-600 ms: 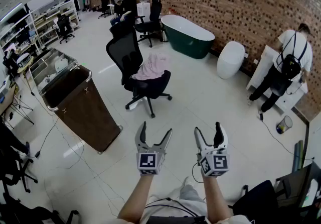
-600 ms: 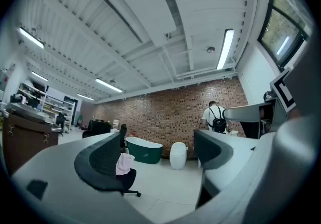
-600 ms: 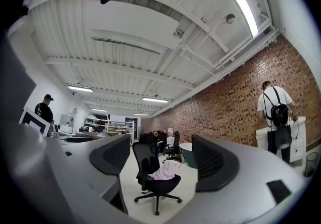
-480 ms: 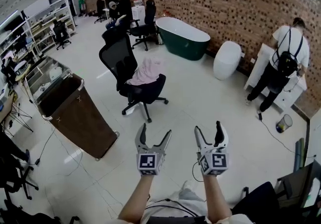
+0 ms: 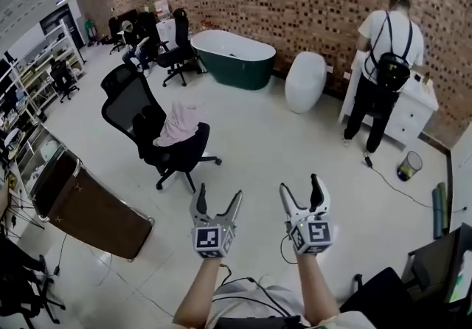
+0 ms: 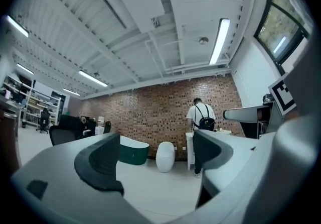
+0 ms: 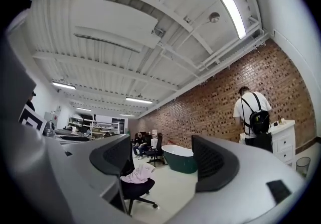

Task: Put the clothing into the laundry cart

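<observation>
The left hand-held gripper (image 5: 217,198) and the right hand-held gripper (image 5: 300,189) are seen in the head view low in the frame. They are held side by side on bare forearms above the pale tiled floor (image 5: 258,143). The jaws of both are spread apart, and nothing is held or touched by either.

The clothing (image 5: 179,125), a pale pink garment, is draped over the seat and against the backrest of a black office chair (image 5: 127,95), well apart from both grippers. The laundry cart (image 5: 96,213), with dark brown walls and a metal rim, stands at the left edge, near the chair. What lies inside it cannot be made out. Farther off, along the brick wall, a dark green bathtub (image 5: 232,58) and a white egg-shaped fixture (image 5: 304,82) are seen. A person (image 5: 383,47) with a black backpack stands, back turned, at a white cabinet (image 5: 409,110).

In the left gripper view, the two dark pads are shown well apart with only open air between them. Through the gap, the bathtub, the white fixture and the person at the cabinet are framed.

In the right gripper view, the jaws are likewise parted and empty. The pink clothing on its chair is seen just beside the left pad, far across the floor, and the bathtub lies in the gap.
</observation>
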{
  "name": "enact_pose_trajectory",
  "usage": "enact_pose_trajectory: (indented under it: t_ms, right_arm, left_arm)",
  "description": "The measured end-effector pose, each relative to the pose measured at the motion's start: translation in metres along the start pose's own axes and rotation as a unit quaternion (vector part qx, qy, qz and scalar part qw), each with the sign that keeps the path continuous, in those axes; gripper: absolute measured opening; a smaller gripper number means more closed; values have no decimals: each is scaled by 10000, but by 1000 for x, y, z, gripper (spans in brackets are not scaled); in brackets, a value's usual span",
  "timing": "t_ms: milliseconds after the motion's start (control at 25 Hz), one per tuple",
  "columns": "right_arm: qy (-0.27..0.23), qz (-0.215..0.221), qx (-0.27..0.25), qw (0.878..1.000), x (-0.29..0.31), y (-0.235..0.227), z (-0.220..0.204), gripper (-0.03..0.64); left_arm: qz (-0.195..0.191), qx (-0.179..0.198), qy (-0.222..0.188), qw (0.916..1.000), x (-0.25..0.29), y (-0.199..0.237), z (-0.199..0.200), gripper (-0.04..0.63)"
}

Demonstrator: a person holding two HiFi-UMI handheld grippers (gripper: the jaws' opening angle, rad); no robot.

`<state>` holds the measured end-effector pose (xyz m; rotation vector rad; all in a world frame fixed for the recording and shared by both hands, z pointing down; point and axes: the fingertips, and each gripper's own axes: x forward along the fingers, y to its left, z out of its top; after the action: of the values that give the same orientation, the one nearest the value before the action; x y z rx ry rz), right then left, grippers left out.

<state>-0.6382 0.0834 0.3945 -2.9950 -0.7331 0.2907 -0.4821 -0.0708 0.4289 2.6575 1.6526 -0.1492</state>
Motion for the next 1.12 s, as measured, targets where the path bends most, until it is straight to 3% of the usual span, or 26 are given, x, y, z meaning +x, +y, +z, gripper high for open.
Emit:
enact_pose_trajectory:
  t_ms: [160, 480, 760, 880, 1120]
  right_arm:
    - [43, -110, 322, 9994, 8, -43, -10, 408]
    - [-39, -362, 388, 9986, 43, -108, -23, 403]
    - [-43, -314, 69, 9995, 132, -154, -20, 397]
    - [-34, -309, -47, 9995, 180, -173, -19, 396]
    - [197, -129, -221, 9995, 273, -201, -35, 383]
  left_arm:
    - [-192, 88, 141, 9997, 39, -26, -1, 436]
    - [-548, -36, 253, 9982, 133, -52, -27, 437]
    - [-864, -99, -13, 9962, 252, -65, -22, 436]
    - [-998, 57, 26, 9950, 300, -55, -28, 437]
    - [-848, -134, -41, 9963, 391, -19, -33, 437]
